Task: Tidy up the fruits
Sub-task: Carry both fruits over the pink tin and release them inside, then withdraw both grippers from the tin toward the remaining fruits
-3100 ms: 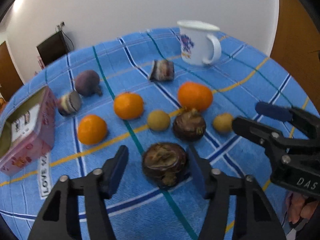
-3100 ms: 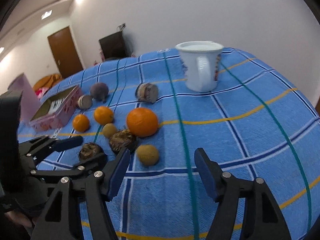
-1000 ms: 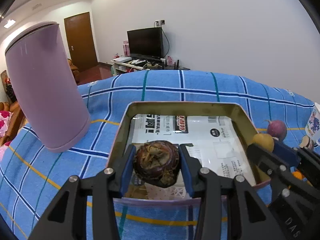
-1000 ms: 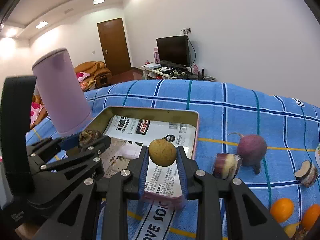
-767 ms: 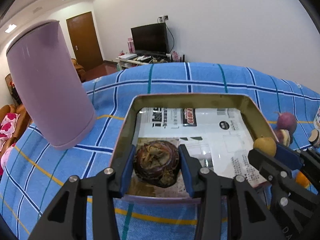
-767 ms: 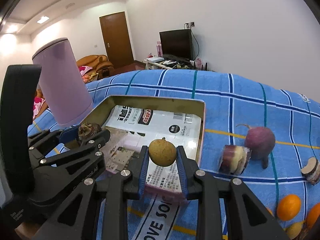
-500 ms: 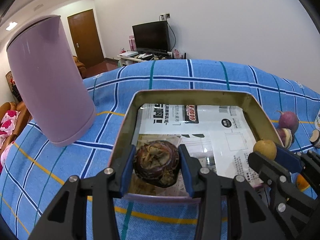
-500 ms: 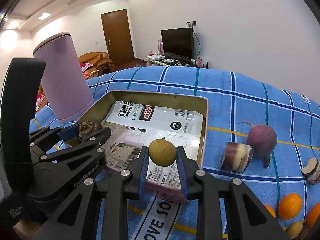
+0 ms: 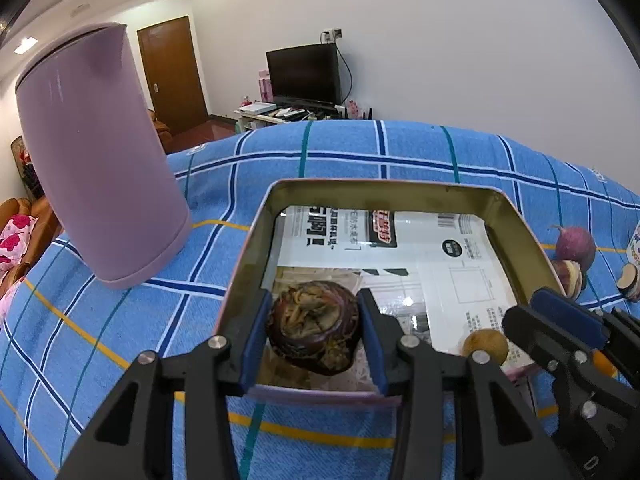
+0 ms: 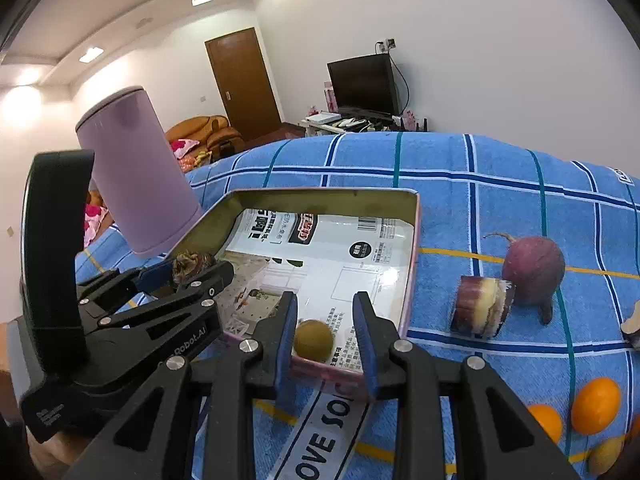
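- Left wrist view: my left gripper [image 9: 314, 332] clamps the dark fruit [image 9: 314, 330], holding it above the 7 o'clock corner of the tin [image 9: 384, 189].
- Right wrist view: my right gripper [image 10: 324, 332] has its jaws narrowly parted. The small brown fruit [image 10: 314, 344] lies loose between them, inside the tin at 6 o'clock.

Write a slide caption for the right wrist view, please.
Right gripper open over small fruit in tin; left gripper holds dark fruit.

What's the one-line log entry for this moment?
left gripper: shut on dark fruit, at tin's near edge | right gripper: open, tan fruit lying in tin between jaws | oranges: on cloth outside tin
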Available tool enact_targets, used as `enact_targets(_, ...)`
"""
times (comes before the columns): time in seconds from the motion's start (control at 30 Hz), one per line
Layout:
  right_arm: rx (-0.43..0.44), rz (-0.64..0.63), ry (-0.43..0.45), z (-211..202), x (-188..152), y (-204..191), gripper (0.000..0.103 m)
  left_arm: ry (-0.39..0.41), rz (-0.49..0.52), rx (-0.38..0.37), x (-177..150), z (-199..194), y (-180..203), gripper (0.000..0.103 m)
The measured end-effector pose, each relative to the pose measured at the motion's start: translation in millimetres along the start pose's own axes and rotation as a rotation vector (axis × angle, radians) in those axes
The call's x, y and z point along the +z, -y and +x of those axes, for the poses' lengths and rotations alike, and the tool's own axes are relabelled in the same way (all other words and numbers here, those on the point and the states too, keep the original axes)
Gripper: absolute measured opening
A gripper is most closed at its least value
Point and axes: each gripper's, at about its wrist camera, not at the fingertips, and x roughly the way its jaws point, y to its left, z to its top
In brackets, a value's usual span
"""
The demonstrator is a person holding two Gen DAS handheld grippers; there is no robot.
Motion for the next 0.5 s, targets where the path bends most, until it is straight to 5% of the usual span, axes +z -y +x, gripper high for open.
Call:
enact_targets(0.13,-0.020,0.039,0.067,-16.6,-1.7,6.5,0.031,0.038,0.008,0.011,-0.9,-5.3,2.8,0.049)
enact_targets(0.2,-0.040,0.052,0.101,-24.3,-1.0,9.2,0.032,0.075,0.015,0.015,-1.3,-11.9,6.3,0.067)
enact_targets(0.27,-0.075,0.061,0.149,-33.9,0.4,11.8,0.046,0.117,0.011,0.028,-2.2,-19.6,9.4,0.087)
enact_targets(0.37,-0.142,0.070,0.219,-45.5,0.3,14.2,0.074,0.179,0.024,0.033,-3.0,-30.2,13.9,0.098)
enact_targets(0.5,-0.217,0.065,0.289,-58.9,0.1,14.9,0.076,0.216,0.029,0.047,-4.0,-36.4,18.4,0.100)
